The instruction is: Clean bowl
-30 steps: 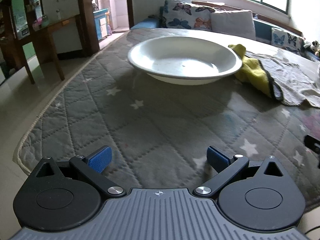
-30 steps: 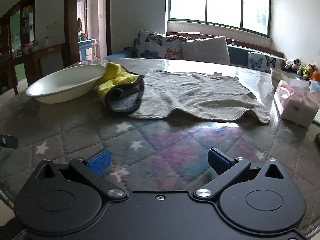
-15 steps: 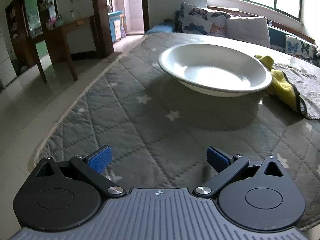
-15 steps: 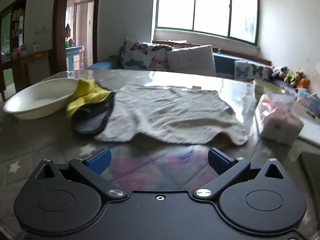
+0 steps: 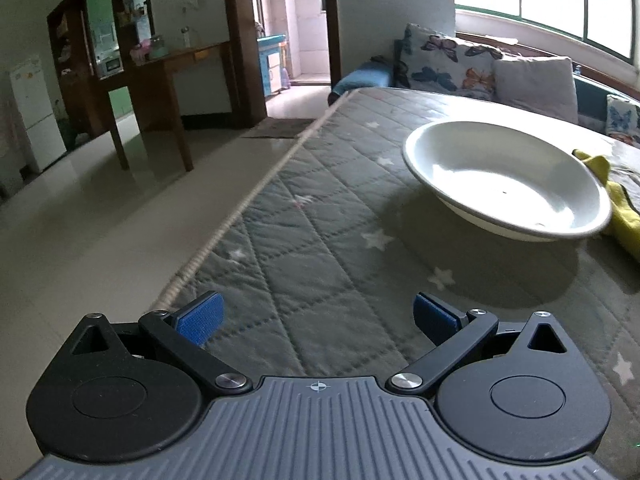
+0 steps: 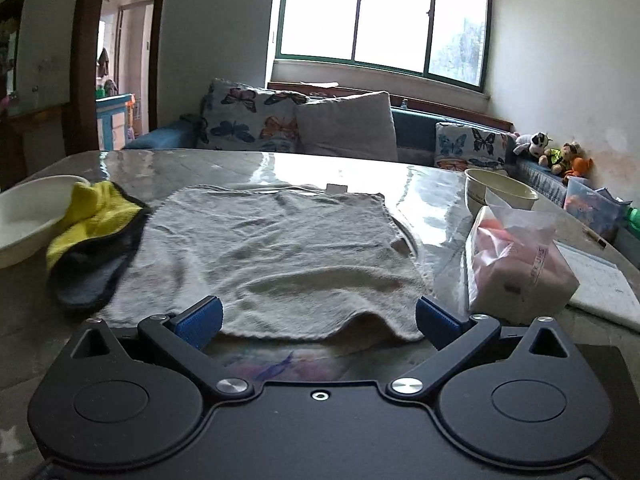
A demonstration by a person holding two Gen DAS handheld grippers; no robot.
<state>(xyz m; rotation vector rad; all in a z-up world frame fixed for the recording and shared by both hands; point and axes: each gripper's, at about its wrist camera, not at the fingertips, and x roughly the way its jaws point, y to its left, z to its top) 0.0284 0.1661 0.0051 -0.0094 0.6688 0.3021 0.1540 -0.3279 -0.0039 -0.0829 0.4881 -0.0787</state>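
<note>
A wide, shallow white bowl (image 5: 506, 178) rests on the grey quilted table cover, ahead and to the right of my left gripper (image 5: 316, 318), which is open and holds nothing. In the right wrist view the same bowl (image 6: 24, 220) shows at the far left edge. A yellow and dark grey cloth (image 6: 94, 240) lies against its rim, and a grey towel (image 6: 272, 256) is spread flat beside that. My right gripper (image 6: 318, 318) is open, its fingertips just over the towel's near edge, nothing between them.
A pink tissue pack (image 6: 516, 264) in clear wrap stands right of the towel, with a small cream bowl (image 6: 500, 194) behind it and white paper (image 6: 600, 284) further right. The table's corded left edge (image 5: 240, 208) drops to a tiled floor. A cushioned bench (image 6: 340, 132) lines the far side.
My left gripper has swung left, so the bowl slid to the right of its view. My right gripper has moved forward and right, up to the towel's near edge.
</note>
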